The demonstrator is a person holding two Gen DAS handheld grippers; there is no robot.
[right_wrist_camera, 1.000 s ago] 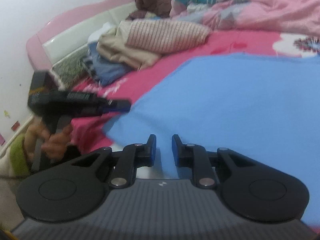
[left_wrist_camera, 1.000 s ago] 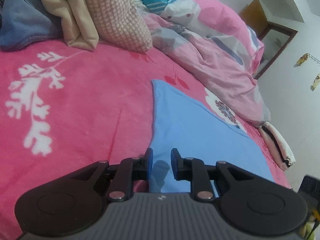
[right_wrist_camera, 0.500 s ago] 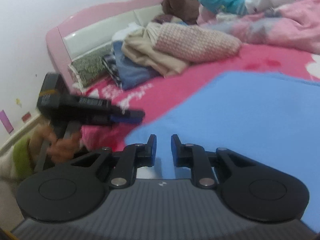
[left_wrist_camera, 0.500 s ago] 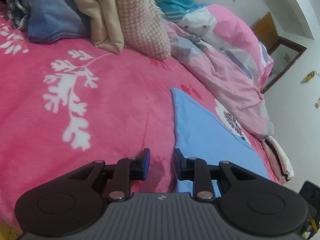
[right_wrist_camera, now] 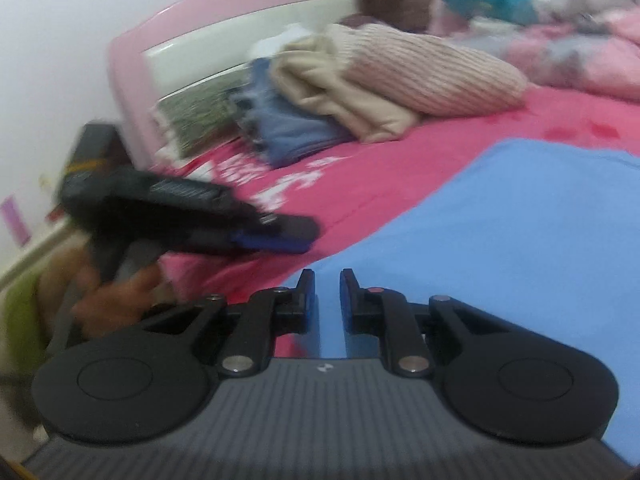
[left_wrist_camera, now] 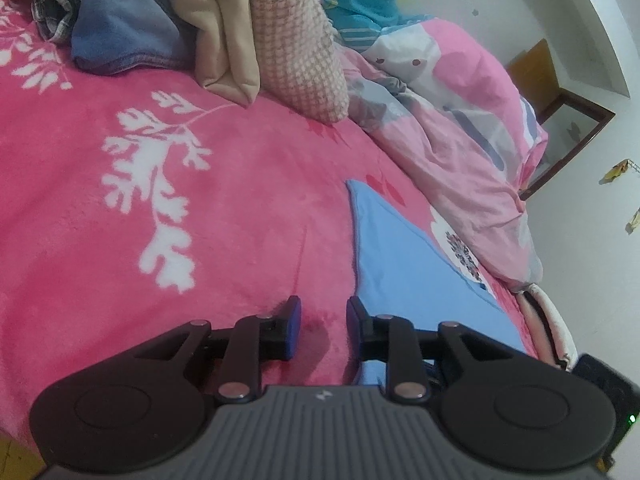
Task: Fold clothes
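One blue garment (left_wrist_camera: 416, 276) lies spread flat on the pink bed cover (left_wrist_camera: 168, 240), its long left edge running straight away from the camera to a pointed far corner. It looks thin, light and limp, a soft knit that would drape and sag the moment it is lifted, and would likely slide a little on the fleecy cover instead of holding a crease by itself. Judging by that, the sound places to take hold are the hems and corners, pinching a single layer at the near edge so the cloth hangs evenly.

The left gripper (left_wrist_camera: 323, 312) hovers over the pink cover just beside the garment's near left edge, its jaws parted with nothing between them. The right gripper (right_wrist_camera: 327, 284) hangs above the garment's near corner, jaws a little apart and empty. In the right wrist view the left one shows as a blur, held by a hand (right_wrist_camera: 116, 296).

Beyond, a pile of clothes (left_wrist_camera: 224, 36) leans near the headboard and a rumpled pink quilt (left_wrist_camera: 460, 128) lies alongside. Whether the blue piece is already folded once cannot be told.
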